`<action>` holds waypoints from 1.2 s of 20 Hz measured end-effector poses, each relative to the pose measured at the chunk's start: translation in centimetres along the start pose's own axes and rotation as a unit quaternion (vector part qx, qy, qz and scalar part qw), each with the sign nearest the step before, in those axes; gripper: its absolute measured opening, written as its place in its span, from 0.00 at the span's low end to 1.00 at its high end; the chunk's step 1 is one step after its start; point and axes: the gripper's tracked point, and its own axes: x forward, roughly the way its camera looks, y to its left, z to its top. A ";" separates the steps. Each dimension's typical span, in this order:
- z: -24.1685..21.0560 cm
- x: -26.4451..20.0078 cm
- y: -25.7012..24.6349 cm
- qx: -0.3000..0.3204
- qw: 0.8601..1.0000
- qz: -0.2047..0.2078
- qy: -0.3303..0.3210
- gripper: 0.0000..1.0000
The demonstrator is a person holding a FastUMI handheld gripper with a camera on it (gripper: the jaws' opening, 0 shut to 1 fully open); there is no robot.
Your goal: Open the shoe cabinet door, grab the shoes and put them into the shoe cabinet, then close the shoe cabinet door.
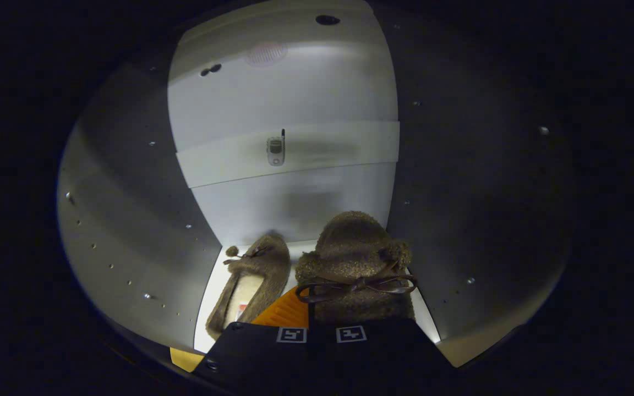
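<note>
Held right at the hand-held gripper (317, 316), a fuzzy slipper (356, 264) is hanging inside the shoe cabinet (130, 220); its fingers seem clenched on the heel. Just left, its mate (253, 280) is resting on the shelf. Soft, light, squashy: pinching the heel rim looks safest.

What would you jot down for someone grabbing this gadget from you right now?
Gripper: inside the open cabinet, apparently shut on the right slipper, though the fingertips are hidden under it.
Left slipper: already on the cabinet floor, beside the held one.
Done: door opened, first slipper stowed.
Left: set down the right slipper, let go, pull back, close the door.
</note>
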 end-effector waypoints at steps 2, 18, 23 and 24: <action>-0.8 2.7 -0.6 0.011 1.000 -0.004 0.029 0.05; -4.7 5.6 -1.0 -0.025 0.995 -0.040 0.093 0.61; -4.2 -0.3 -0.5 -0.022 0.998 -0.035 0.056 0.90; -4.0 -1.9 -0.5 -0.022 0.998 -0.033 0.043 0.94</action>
